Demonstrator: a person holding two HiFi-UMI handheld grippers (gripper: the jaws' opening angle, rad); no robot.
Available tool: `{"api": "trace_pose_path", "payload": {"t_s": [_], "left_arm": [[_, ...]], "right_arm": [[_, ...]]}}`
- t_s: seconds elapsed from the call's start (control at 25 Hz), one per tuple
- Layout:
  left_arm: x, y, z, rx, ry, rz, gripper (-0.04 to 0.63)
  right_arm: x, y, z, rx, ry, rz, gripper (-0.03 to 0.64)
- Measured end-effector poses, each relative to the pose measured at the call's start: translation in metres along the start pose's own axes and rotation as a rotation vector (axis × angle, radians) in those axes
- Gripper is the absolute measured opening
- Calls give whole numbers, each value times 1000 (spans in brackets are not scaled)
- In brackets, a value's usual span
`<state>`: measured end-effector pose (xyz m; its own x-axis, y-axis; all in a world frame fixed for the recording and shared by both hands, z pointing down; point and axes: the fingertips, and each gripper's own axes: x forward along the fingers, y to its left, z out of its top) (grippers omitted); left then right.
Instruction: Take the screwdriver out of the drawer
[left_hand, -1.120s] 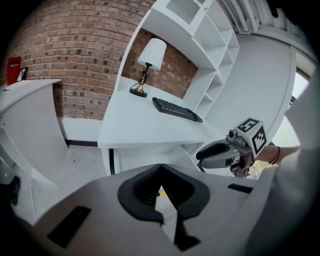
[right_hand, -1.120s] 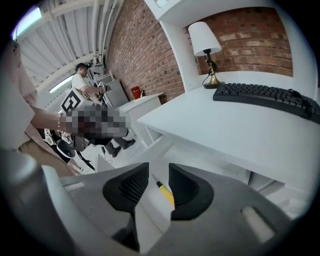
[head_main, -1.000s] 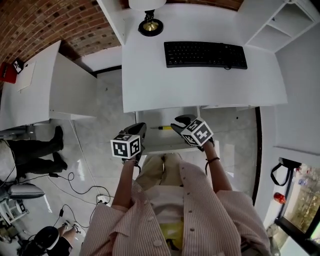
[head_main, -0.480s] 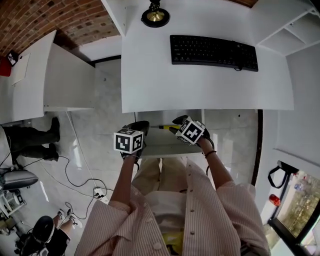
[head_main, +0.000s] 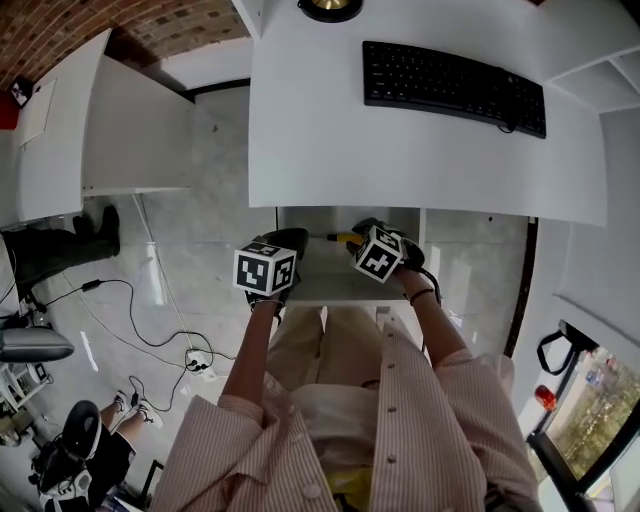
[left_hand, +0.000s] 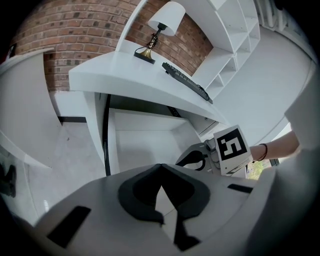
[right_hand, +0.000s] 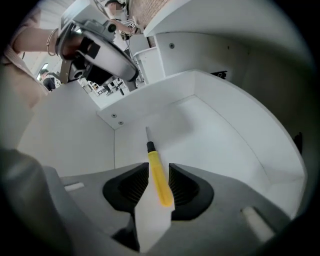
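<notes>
In the right gripper view, my right gripper (right_hand: 159, 176) is clenched on the screwdriver (right_hand: 154, 159) at lower centre, ribbed pads pressed to both sides of its handle. The handle is slim and yellow, with a black collar and a thin grey shaft pointing away up the frame. It sits inside the drawer (right_hand: 220, 140), over the white floor; I cannot tell whether it rests there or is raised. My left gripper (left_hand: 160, 168) is closed on nothing, tips meeting. The cube (left_hand: 231, 149) at mid-right carries a black-and-white square marker. A small dark label (right_hand: 218, 75) on the far drawer wall is too small to read. Bare floor lies right of the shaft; a corner with two screws stands just beyond its tip. In the head view, the desk (head_main: 330, 130) overhangs the drawer, the keyboard (head_main: 455, 85) at upper right.
</notes>
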<state>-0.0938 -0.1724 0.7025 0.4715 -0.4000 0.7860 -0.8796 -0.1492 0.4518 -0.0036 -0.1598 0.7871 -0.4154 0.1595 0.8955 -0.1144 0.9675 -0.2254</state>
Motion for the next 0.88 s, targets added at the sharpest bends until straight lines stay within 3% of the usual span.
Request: {"api": "trace_pose_path", "payload": {"t_s": [0.4, 0.88], "left_arm": [[4, 3, -3, -14, 5, -10, 0], [5, 4, -3, -36, -7, -20, 0]], "right_arm": [[25, 8, -4, -67, 57, 11, 112], [31, 4, -12, -194, 119, -81, 87]]}}
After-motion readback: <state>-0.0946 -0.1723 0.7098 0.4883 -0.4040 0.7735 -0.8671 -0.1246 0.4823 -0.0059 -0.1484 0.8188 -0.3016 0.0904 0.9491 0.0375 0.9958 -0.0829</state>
